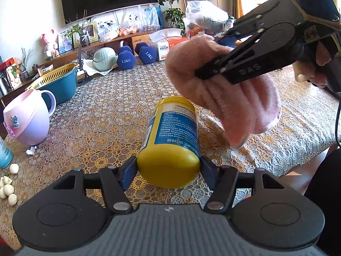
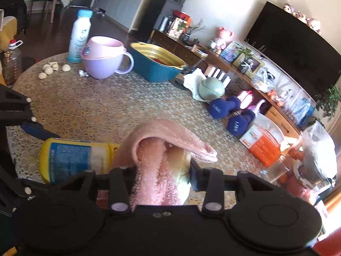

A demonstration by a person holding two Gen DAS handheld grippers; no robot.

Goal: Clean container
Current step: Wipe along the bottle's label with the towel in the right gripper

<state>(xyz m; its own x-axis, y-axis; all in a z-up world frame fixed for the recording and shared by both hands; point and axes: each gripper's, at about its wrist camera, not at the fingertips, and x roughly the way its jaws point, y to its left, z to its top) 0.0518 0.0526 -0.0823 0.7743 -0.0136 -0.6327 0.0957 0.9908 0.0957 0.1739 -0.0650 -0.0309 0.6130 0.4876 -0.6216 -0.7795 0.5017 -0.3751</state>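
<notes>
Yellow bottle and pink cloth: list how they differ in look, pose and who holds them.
The yellow bottle is rigid and smooth with a blue printed label; the pink cloth is soft, fluffy and folded. The bottle lies tipped sideways, clamped at its base by the left gripper; the cloth hangs bunched from the right gripper. In the right wrist view the cloth drapes over the bottle's far end. Both are held above the table.

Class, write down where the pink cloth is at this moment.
The pink cloth is clamped in the right gripper, just right of the yellow bottle held by the left gripper.
</notes>
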